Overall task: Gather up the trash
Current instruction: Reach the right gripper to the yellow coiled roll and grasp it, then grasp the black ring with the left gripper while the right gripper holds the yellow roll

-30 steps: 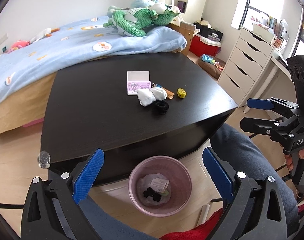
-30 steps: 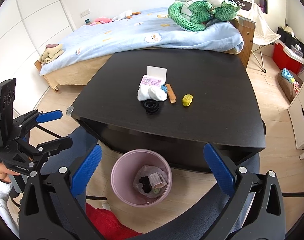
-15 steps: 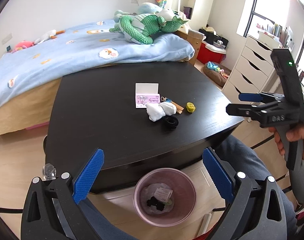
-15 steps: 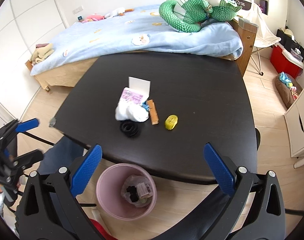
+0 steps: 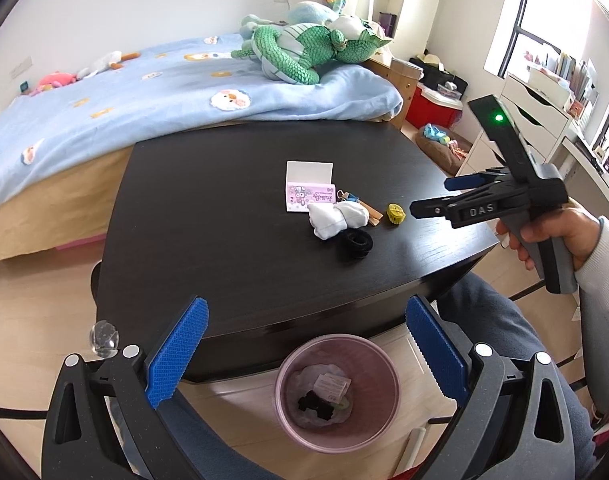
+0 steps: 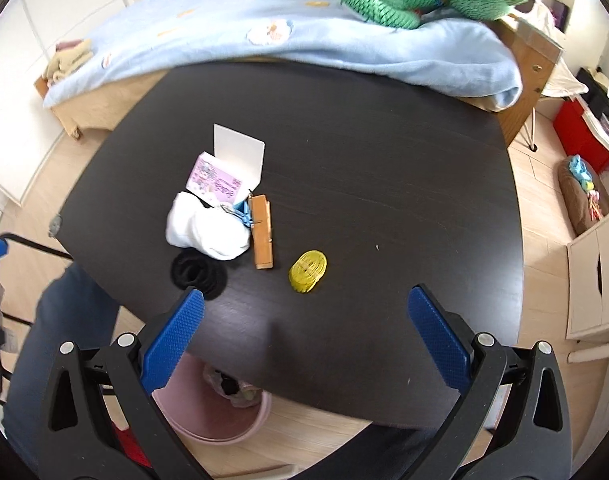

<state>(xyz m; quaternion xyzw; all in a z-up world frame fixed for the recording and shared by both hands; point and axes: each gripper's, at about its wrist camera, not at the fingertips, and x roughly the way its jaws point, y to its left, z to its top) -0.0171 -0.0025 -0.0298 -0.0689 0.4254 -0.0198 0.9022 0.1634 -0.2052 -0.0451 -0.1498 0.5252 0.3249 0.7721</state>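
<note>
On the black table (image 5: 208, 216) lie a pink-and-white box (image 6: 224, 174), a crumpled white tissue (image 6: 206, 230), a black hair tie (image 6: 198, 272), a wooden clip (image 6: 262, 236) and a small yellow item (image 6: 308, 270). A pink trash bin (image 5: 338, 390) with scraps inside stands on the floor under the table's front edge. My left gripper (image 5: 308, 354) is open and empty above the bin. My right gripper (image 6: 304, 340) is open and empty over the table's front edge, just short of the yellow item; it also shows in the left wrist view (image 5: 430, 194).
A bed with a blue blanket (image 5: 144, 92) and a green plush dragon (image 5: 304, 52) lies behind the table. White drawers (image 5: 536, 120) and a red box (image 5: 432, 108) stand at the right. My legs in jeans (image 5: 500, 320) are at the table's front.
My right gripper has risen from beside the bin and moved forward over the table towards the items. My left gripper has lifted a little and stays over the bin.
</note>
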